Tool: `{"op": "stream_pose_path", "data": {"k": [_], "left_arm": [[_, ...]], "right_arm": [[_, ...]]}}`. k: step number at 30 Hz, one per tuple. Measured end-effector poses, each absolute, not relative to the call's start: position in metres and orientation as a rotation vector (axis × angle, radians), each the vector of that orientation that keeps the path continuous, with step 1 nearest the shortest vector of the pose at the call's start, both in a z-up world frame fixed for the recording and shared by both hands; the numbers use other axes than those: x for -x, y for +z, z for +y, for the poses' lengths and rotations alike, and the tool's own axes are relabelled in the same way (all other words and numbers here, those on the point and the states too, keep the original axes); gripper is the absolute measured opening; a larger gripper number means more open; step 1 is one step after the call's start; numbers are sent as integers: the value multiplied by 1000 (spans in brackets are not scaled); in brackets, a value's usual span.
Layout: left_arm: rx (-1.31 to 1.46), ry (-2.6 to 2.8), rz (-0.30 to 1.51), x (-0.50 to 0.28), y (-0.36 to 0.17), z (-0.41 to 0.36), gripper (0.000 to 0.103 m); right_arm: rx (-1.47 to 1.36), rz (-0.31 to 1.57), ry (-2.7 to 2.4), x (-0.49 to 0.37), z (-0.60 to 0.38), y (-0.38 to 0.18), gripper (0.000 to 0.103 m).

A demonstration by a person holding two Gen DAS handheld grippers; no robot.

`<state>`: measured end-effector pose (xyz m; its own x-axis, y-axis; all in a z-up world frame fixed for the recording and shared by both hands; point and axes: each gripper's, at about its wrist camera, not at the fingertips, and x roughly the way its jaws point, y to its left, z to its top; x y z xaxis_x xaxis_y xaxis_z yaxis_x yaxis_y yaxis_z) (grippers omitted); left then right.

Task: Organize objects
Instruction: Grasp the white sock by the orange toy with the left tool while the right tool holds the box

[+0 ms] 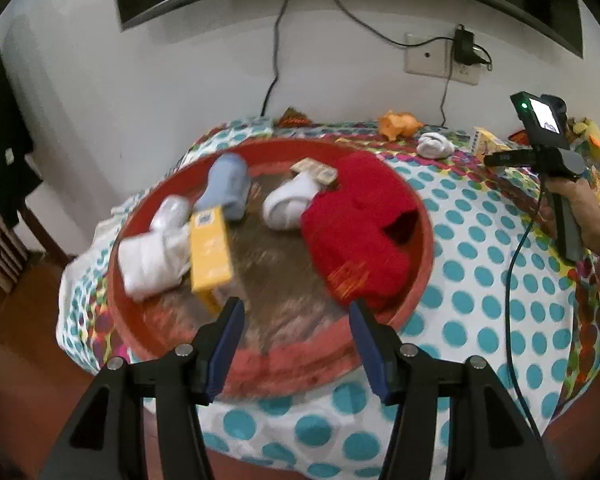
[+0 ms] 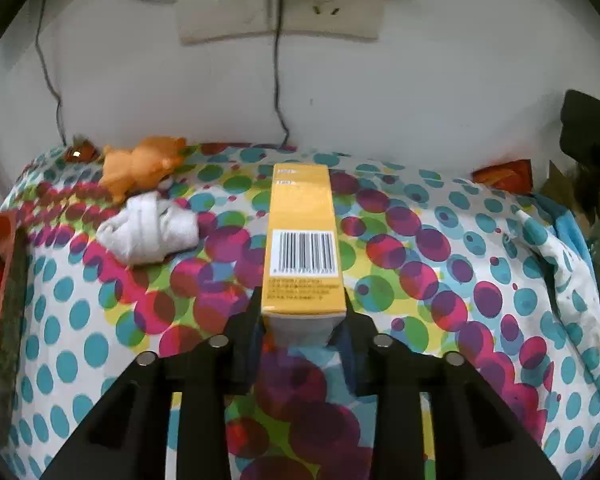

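Note:
My right gripper (image 2: 303, 305) is shut on the near end of a long yellow box (image 2: 303, 232), which lies along the dotted cloth (image 2: 440, 280) with its barcode up. To its left are a rolled white sock (image 2: 148, 236) and an orange toy (image 2: 140, 168). My left gripper (image 1: 295, 303) hangs open and empty over the near rim of a round red tray (image 1: 140, 320). The tray holds another yellow box (image 1: 210, 248), white socks (image 1: 152, 256), a blue-grey sock (image 1: 226, 188), a white sock roll (image 1: 288, 200), a small box (image 1: 314, 170) and a red knitted garment (image 1: 356, 232).
A person's hand (image 1: 580, 200) holds the right gripper's handle at the right of the left wrist view. A wall with a socket plate (image 2: 280, 12) and hanging cables (image 2: 278, 80) stands right behind the table. Packets (image 2: 504, 174) lie at the back right. The cloth drops off at the near edge.

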<state>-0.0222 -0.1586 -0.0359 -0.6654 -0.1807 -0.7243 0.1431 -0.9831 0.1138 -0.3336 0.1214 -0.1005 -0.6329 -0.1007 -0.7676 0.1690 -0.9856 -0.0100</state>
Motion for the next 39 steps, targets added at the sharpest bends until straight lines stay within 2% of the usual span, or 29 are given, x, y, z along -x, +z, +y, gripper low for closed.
{"op": "stream_pose_path", "data": {"k": [2,5,6,8,13,17,28,30,39], "left_arm": [[-1175,-2733,-122,32,-29,-145,56],[-1160,-2778,-182,49,-21,-122,56],[-1166,-2783,-205,55,-20,-114,56],[-1162,-2824,-236,69,-17,-96,56],[-1199,-2919,-260,105,-19,-53,56],[-1234,-3001,-297,136,-27,-23,56],[-1549,-2958,-143,265,-51,8,56],[-1636,-2964,-117,286,-57,11,60],[-1600,-2912,-148,336,-71,5,60]], "right_arm": [[-1264,75,-2717,340,123,-101,43],[-1297,35,-2695,351,124,-104,43],[-1292,35,-2695,353,124,-104,43],[-1294,85,-2688,354,123,-104,29],[-1277,201,-2675,334,137,-103,29],[-1282,214,-2642,309,162,-102,29],[-1261,212,-2619,285,189,-103,29],[-1262,192,-2613,288,190,-104,29],[-1260,188,-2606,291,194,-106,31]]}}
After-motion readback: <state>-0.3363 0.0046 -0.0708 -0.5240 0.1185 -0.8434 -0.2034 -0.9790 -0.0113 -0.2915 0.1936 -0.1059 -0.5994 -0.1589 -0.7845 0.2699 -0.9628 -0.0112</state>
